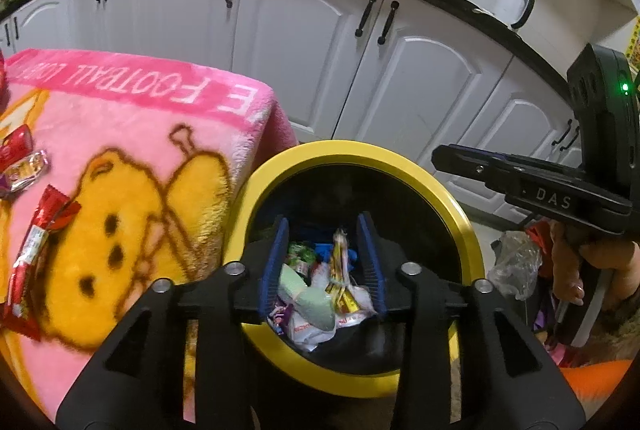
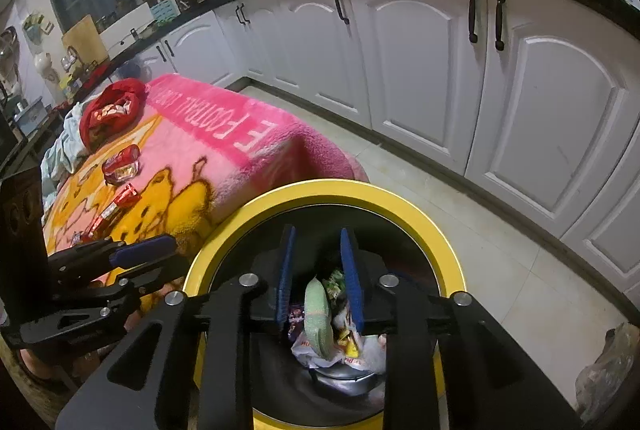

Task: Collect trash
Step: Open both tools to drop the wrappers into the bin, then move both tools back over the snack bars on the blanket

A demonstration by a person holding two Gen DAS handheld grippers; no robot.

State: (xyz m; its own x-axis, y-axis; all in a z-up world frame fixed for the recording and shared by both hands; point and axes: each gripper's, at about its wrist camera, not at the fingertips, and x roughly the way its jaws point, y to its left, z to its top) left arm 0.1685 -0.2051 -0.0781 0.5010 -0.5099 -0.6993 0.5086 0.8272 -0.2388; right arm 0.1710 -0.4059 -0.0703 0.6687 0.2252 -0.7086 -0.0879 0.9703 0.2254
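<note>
A round black trash bin with a yellow rim (image 1: 440, 186) stands against the corner of a pink plush blanket (image 1: 160, 118), holding crumpled wrappers (image 2: 340, 342). Red foil snack wrappers (image 1: 40, 238) lie flat near the blanket's left edge.

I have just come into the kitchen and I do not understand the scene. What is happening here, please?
A person is collecting trash with two hand-held grippers. The left gripper and the right gripper both hang over the round yellow-rimmed black trash bin, fingers apart and gripping nothing. The bin already holds wrappers, a pale green piece and a white plastic bag. More red snack wrappers lie on the pink cartoon blanket beside the bin, not yet collected.
</note>
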